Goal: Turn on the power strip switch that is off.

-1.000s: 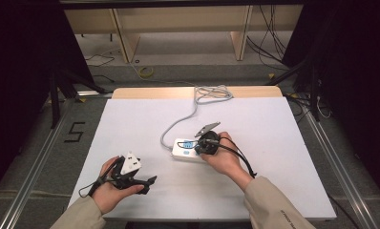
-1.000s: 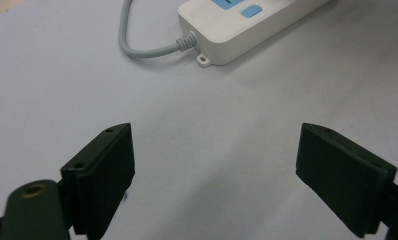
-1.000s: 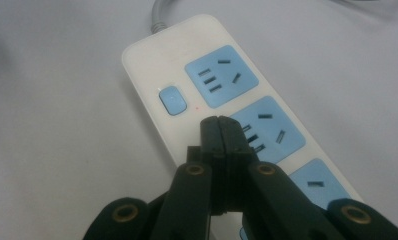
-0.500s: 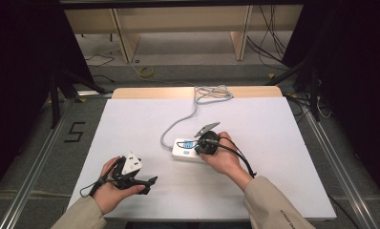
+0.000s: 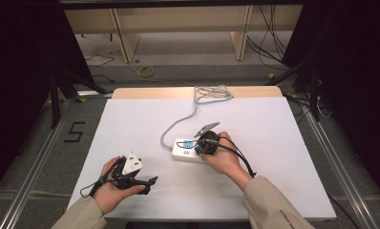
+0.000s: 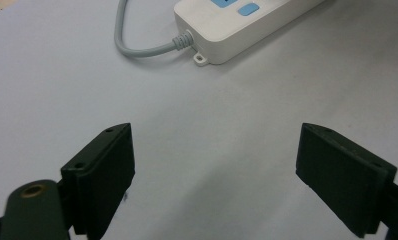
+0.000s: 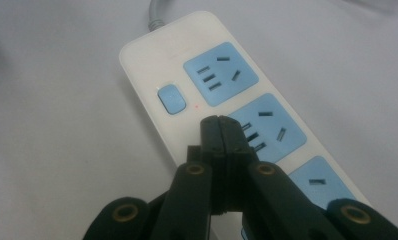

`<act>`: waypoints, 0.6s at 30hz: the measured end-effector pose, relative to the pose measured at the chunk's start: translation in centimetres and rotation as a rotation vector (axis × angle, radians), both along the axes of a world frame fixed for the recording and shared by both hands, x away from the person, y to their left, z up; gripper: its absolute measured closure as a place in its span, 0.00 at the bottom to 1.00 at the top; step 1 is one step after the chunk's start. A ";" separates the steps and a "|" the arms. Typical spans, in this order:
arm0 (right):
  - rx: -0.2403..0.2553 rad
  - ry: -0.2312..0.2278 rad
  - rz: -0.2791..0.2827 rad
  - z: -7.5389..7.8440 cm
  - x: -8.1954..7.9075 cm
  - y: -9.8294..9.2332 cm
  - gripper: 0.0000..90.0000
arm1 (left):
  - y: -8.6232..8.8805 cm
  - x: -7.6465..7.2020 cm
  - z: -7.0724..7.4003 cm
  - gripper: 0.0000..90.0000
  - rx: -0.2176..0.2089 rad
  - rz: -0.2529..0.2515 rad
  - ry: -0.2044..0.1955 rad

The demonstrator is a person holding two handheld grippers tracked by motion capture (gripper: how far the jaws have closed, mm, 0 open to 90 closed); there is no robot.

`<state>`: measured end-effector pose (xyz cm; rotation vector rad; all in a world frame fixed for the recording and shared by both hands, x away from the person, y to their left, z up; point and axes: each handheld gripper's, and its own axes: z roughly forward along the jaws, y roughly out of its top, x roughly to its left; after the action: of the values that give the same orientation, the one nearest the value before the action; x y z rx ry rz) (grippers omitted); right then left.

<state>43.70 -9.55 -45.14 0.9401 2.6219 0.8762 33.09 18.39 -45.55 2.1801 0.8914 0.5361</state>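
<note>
A white power strip with blue sockets lies mid-table, and its grey cable runs toward the back. My right gripper is over it. In the right gripper view its jaws are shut with nothing between them, and the gripper sits at the edge of the second socket, just below the blue switch. A small red dot shows beside the switch. Whether the tips touch the strip I cannot tell. My left gripper rests at the front left, open and empty, facing the strip's cable end.
The cable's slack lies coiled at the table's back edge, on a wooden strip. The white tabletop is bare to the right of the strip. Beyond the table are a floor and shelving legs.
</note>
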 end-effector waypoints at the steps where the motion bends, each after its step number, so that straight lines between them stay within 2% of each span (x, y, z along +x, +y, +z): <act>1: 0.000 0.000 0.000 0.0 0.0 0.0 1.00 | 0.0 0.0 0.0 0.17 0.001 0.001 0.000; 18: -0.003 -0.010 -0.001 -0.1 -0.2 0.1 1.00 | -0.1 0.0 0.0 0.17 0.001 0.000 -0.001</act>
<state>43.54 -9.49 -45.19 0.9334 2.6133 0.8736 33.09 18.32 -45.59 2.1806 0.8913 0.5377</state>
